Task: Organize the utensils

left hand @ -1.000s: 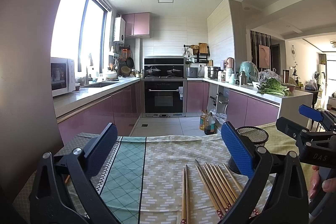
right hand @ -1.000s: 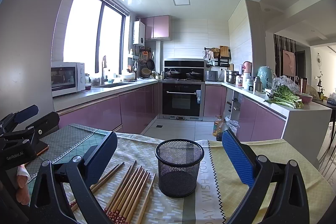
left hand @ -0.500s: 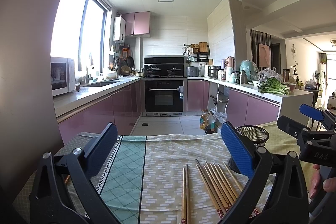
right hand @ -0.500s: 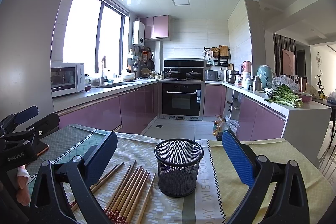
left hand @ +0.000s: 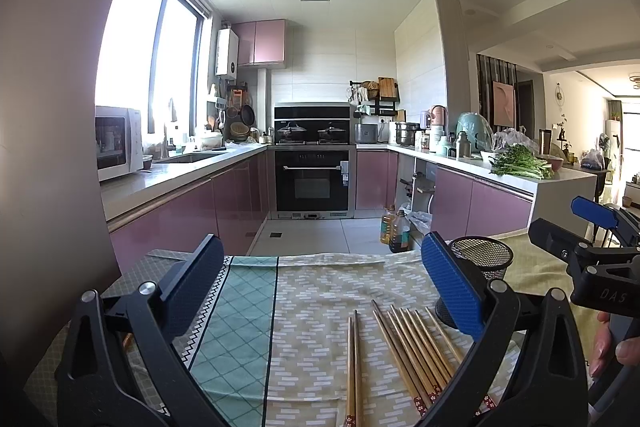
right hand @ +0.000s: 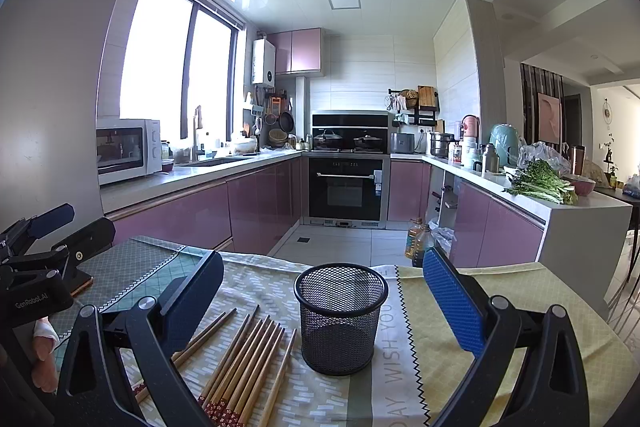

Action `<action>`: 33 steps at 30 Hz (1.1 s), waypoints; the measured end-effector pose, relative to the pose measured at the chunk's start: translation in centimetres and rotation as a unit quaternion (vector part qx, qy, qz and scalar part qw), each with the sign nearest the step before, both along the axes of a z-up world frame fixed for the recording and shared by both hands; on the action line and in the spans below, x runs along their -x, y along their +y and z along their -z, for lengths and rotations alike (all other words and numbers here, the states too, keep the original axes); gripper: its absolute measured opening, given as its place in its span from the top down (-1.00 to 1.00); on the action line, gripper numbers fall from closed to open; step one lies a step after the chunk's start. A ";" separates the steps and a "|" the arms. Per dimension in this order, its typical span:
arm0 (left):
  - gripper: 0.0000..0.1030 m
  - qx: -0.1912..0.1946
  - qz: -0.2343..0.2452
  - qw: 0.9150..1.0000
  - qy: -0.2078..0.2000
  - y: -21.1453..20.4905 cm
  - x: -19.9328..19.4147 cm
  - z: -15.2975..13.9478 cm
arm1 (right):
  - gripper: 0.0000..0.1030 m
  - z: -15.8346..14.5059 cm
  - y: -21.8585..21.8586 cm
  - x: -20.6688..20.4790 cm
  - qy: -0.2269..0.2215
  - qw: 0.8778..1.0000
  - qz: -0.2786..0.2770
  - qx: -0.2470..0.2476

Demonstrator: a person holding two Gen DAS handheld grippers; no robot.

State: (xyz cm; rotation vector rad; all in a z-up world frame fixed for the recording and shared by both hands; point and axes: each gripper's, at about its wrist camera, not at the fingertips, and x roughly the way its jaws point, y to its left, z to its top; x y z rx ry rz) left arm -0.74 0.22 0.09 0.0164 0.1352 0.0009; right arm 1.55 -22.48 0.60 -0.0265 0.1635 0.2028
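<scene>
Wooden chopsticks are lying loose on the patterned tablecloth, fanned side by side, just left of the black mesh cup, which is standing upright and empty. Both grippers are hovering above the table. The left gripper is showing its fingers wide apart, holding nothing. The right gripper is also spread open, framing the cup.

On the tablecloth, the chopsticks lie just left of the upright mesh cup.
</scene>
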 end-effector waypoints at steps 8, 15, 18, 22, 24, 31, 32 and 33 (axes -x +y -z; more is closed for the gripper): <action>-0.89 0.001 0.001 1.000 0.002 0.0 -0.1 0.0 | -0.88 0.2 0.1 0.2 -0.001 1.000 0.000 0.000; -0.89 0.000 0.002 1.000 0.006 0.0 -0.3 0.0 | -0.88 0.3 0.1 0.0 0.002 1.000 0.000 -0.001; -0.89 0.000 0.002 1.000 0.007 0.0 -0.3 0.1 | -0.88 0.4 0.1 0.0 0.003 1.000 0.000 -0.001; -0.89 0.000 0.001 1.000 0.009 0.0 -0.2 0.1 | -0.88 0.3 0.1 0.0 0.004 1.000 -0.001 -0.001; -0.89 0.000 0.002 1.000 0.010 0.0 -0.3 0.1 | -0.88 0.3 0.1 -0.1 0.004 1.000 0.000 -0.002; -0.89 -0.001 0.005 1.000 0.018 0.0 -0.5 0.1 | -0.88 0.3 0.3 -0.2 0.010 1.000 -0.004 -0.002; -0.89 -0.001 0.006 1.000 0.021 0.0 -0.6 0.1 | -0.88 0.3 0.3 -0.2 0.013 1.000 -0.006 -0.002; -0.89 -0.001 0.008 1.000 0.024 0.0 -0.7 0.1 | -0.88 0.3 0.1 -0.3 0.018 1.000 -0.008 -0.003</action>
